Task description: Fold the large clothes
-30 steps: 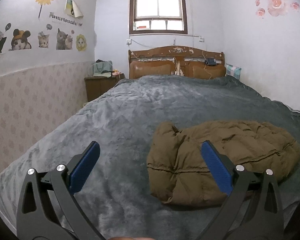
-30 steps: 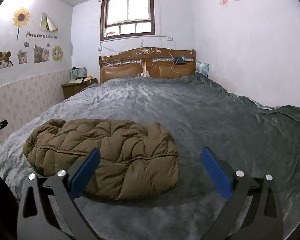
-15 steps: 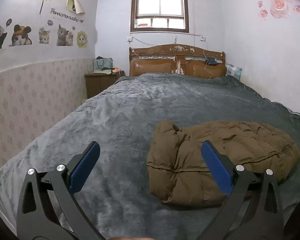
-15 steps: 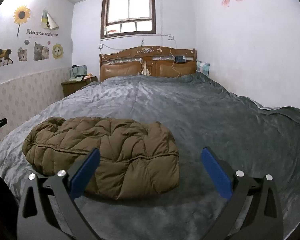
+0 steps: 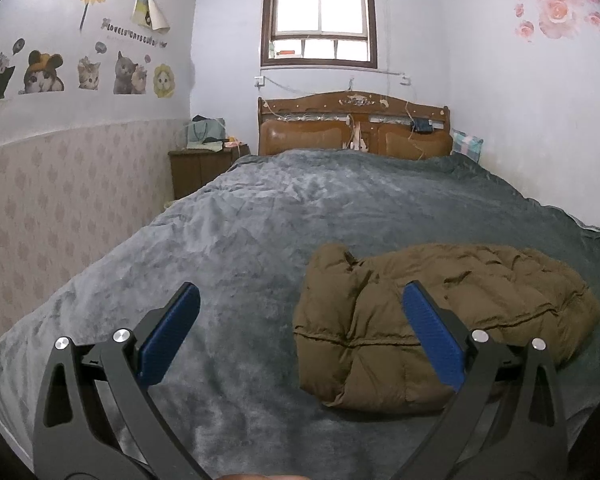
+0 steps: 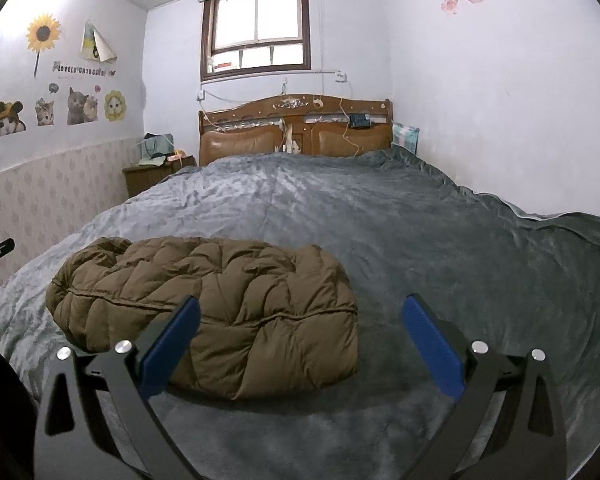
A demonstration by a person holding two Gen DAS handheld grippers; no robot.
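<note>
Two tools are held above the near end of the bed, and both are seen spread wide with nothing between their blue pads. The left tool point(image 5: 300, 300) is raised over the grey blanket point(image 5: 236, 264), its right pad lined up in front of the brown puffer jacket point(image 5: 439, 320) without any contact being visible. The right tool point(image 6: 301, 312) is likewise kept clear of the fabric, its left pad seen in front of the jacket's near edge. The jacket point(image 6: 220, 304) is laid folded into a compact, quilted bundle on the near part of the bed, towards the right in the left wrist view and towards the left in the right wrist view. Farther off, a wooden headboard point(image 5: 353, 128) is set against the far wall beneath a window point(image 5: 319, 24). A dark nightstand point(image 5: 200, 168) is placed at the far left of the bed, and cat and sunflower stickers point(image 5: 80, 68) are stuck on the left wall.
</note>
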